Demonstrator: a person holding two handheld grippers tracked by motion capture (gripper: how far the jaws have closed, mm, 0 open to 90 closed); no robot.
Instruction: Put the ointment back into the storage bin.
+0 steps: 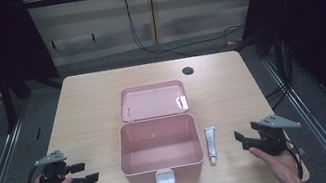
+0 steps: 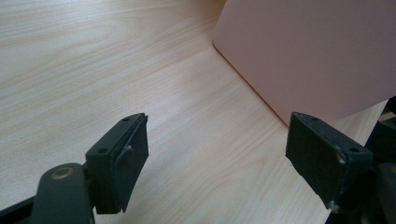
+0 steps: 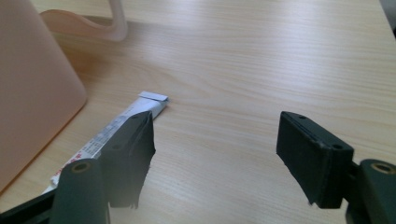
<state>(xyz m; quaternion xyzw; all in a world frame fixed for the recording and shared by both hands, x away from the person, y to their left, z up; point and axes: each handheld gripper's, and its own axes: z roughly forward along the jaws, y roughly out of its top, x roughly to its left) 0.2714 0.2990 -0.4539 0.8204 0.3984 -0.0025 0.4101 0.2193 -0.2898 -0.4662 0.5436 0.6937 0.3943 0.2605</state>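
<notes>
A pink box (image 1: 160, 152) stands open in the middle of the table, its lid (image 1: 153, 101) laid back behind it and its inside bare. A small white tube (image 1: 211, 145) lies flat just right of the box. My left gripper (image 1: 83, 172) is open near the table's front left, a short way from the box's left wall (image 2: 308, 51). My right gripper (image 1: 240, 141) is open at the front right, just right of the tube. In the right gripper view the tube (image 3: 116, 128) runs partly behind the left jaw, beside the box wall (image 3: 32, 93).
The wooden table (image 1: 89, 114) has a round cable hole (image 1: 188, 71) at the back right. A white latch (image 1: 164, 177) sticks out from the box's front. Dark floor, rails and cables surround the table.
</notes>
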